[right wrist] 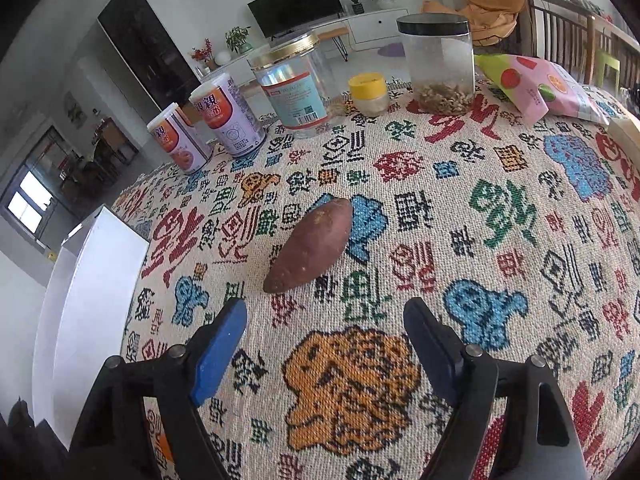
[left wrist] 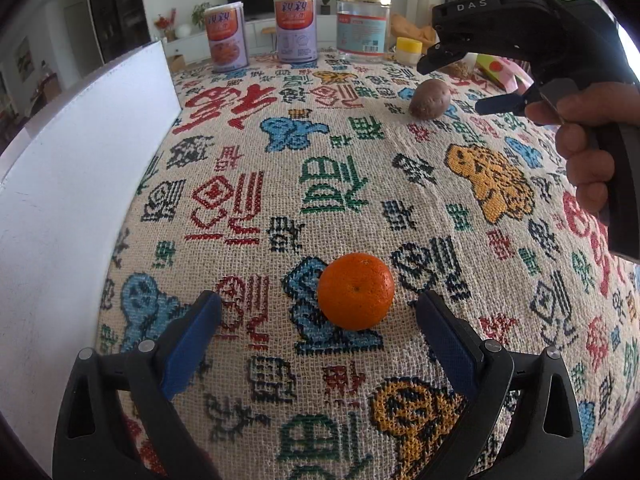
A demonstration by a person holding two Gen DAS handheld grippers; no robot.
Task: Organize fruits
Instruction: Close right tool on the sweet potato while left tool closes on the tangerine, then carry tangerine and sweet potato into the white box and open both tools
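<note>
An orange (left wrist: 355, 291) lies on the patterned tablecloth, just ahead of my left gripper (left wrist: 318, 306), which is open and empty with its blue pads on either side of it, not touching. A purple-brown sweet potato (right wrist: 310, 246) lies ahead of my right gripper (right wrist: 325, 316), which is open and empty just short of it. The sweet potato also shows in the left wrist view (left wrist: 430, 98), with the right gripper (left wrist: 456, 84) above and right of it, held in a hand.
A white box (left wrist: 80, 184) stands along the table's left edge; it also shows in the right wrist view (right wrist: 92, 280). At the back stand two cans (right wrist: 200, 128), a clear jar (right wrist: 296, 84), a small yellow-lidded jar (right wrist: 368, 94), a black-lidded jar (right wrist: 438, 64) and a snack bag (right wrist: 536, 88).
</note>
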